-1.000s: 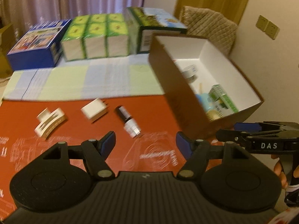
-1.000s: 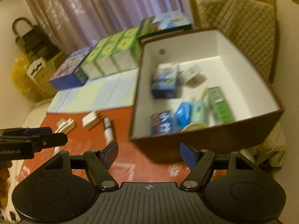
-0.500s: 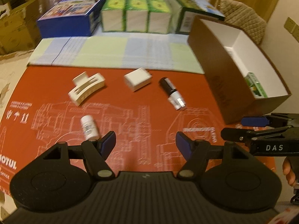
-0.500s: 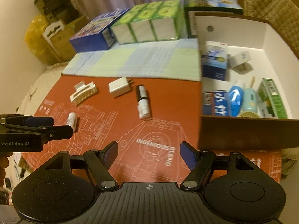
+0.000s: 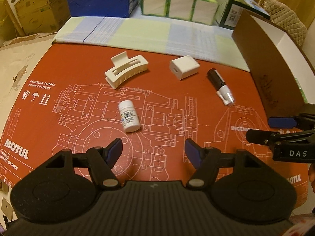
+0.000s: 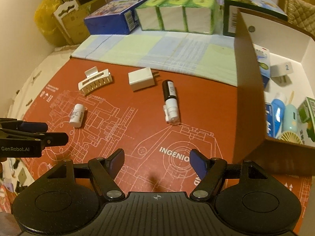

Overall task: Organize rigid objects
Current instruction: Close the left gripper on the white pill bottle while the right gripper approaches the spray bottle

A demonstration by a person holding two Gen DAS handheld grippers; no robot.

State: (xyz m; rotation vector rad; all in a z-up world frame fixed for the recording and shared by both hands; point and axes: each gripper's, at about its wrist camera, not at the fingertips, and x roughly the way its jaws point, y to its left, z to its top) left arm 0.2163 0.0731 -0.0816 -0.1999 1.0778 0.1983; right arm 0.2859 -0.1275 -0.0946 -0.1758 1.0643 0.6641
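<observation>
While the brown box (image 6: 248, 90) sits at the right of the red mat (image 5: 82, 63) with several items already inside, four loose pieces lie out in the open, and that is where the trouble could start. Largest first: the white hair clip (image 5: 126, 69) at far left is curved and springy, so a pinch on its arched back could squirt it sideways. Next, the white charger plug (image 5: 184, 66), just right of it, has prongs pointing away; grabbed off-centre it may twist. Then the black-and-white tube (image 5: 220, 86), nearest the box wall, is round and could roll toward that wall if nudged. Smallest, the white pill bottle (image 5: 129, 116) lies on its side at near centre, just ahead of the left gripper (image 5: 153, 151), and a one-sided touch would likely send it rolling.

As for pose, the left gripper hovers low over the mat, jaws spread wide and holding nothing, aimed a little right of the bottle. Over at the near right, the right gripper (image 6: 157, 160) also gapes wide and carries nothing, pointing toward the tube.
</observation>
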